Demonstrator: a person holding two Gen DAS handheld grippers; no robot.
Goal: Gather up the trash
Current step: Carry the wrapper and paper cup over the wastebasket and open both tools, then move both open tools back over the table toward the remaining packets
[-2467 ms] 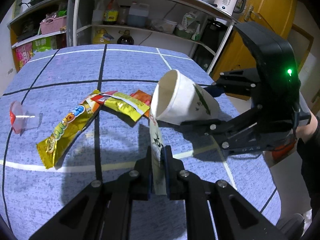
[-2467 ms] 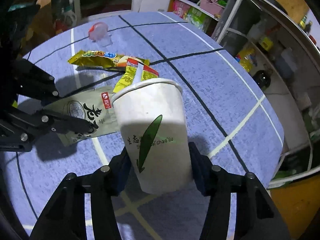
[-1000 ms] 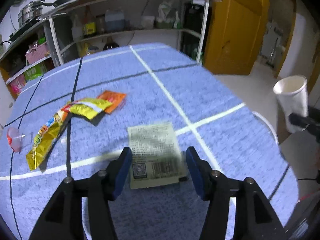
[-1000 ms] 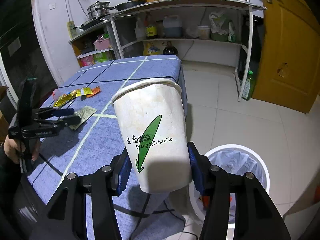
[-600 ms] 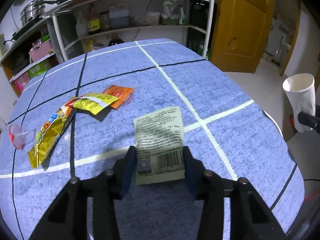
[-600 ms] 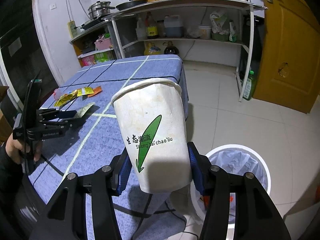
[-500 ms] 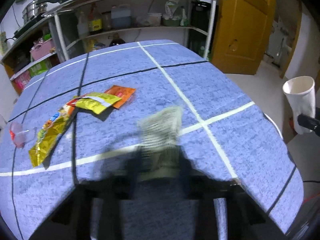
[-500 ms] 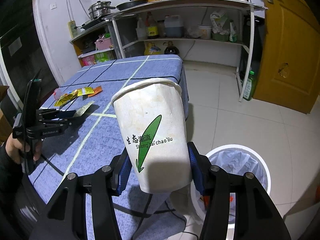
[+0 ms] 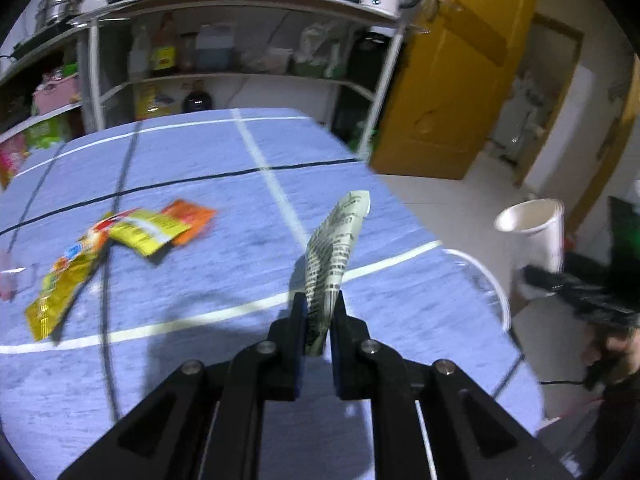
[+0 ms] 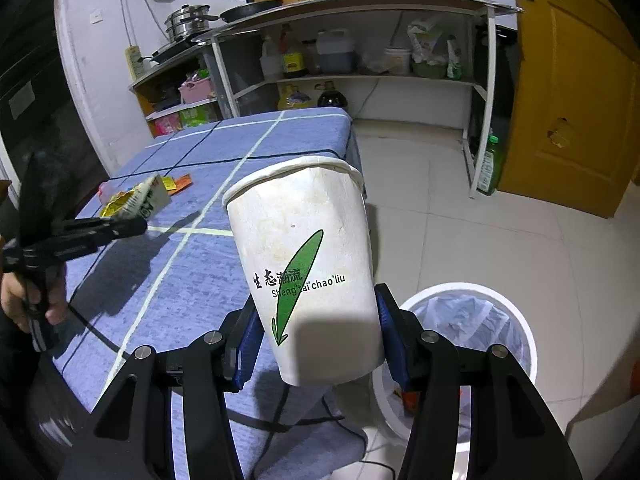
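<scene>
My left gripper (image 9: 319, 322) is shut on a pale green printed wrapper (image 9: 334, 254) and holds it upright above the blue tablecloth (image 9: 224, 184). The wrapper also shows in the right wrist view (image 10: 146, 196). My right gripper (image 10: 320, 356) is shut on a white paper cup with a green leaf (image 10: 308, 276), held upright off the table's edge, beside a white trash bin with a plastic liner (image 10: 472, 320). The cup also shows at the right of the left wrist view (image 9: 534, 236). Several snack wrappers, yellow and orange (image 9: 148, 228), lie on the cloth at the left.
A small clear plastic cup (image 9: 10, 276) lies at the table's left edge. Metal shelves with bottles and pots (image 10: 340, 56) stand behind the table. A yellow door (image 10: 572, 92) is at the right. The floor is tiled.
My left gripper closed on the green wrapper, lifted it off the cloth and turned it on edge. The right gripper holds the cup still near the bin.
</scene>
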